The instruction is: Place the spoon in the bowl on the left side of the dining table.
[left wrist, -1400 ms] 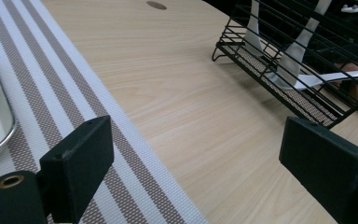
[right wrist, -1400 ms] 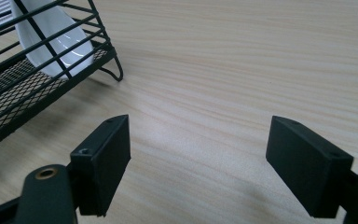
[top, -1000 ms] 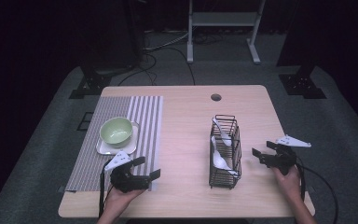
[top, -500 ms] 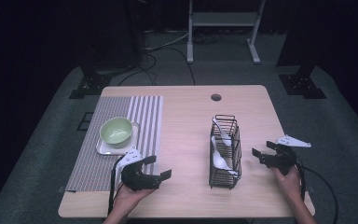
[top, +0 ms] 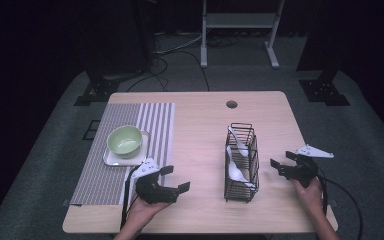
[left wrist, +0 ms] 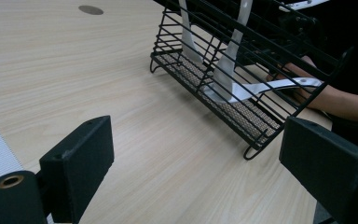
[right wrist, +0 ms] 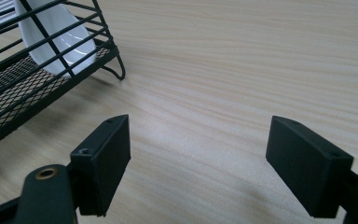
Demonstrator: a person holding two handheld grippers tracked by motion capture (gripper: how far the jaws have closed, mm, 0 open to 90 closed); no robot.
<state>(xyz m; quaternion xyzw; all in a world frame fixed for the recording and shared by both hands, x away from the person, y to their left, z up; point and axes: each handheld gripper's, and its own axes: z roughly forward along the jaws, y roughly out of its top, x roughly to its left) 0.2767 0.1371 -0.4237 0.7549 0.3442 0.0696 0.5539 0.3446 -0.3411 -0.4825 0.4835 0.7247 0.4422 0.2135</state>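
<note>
A wooden table (top: 195, 125) was seen from above. On its left side lay a striped placemat (top: 125, 145), and on it a green bowl (top: 124, 140) sat on a small white plate (top: 111, 159). Near the front edge, just right of the mat, the left gripper (top: 175, 179) was held with its jaws spread wide and empty, pointing toward the rack. Right of centre stood a black wire rack (top: 241, 161) holding white spoons (top: 236, 169). Beside the rack, at the table's right edge, the right gripper (top: 282, 162) also had its jaws spread apart, gripping nothing, above bare wood.
</note>
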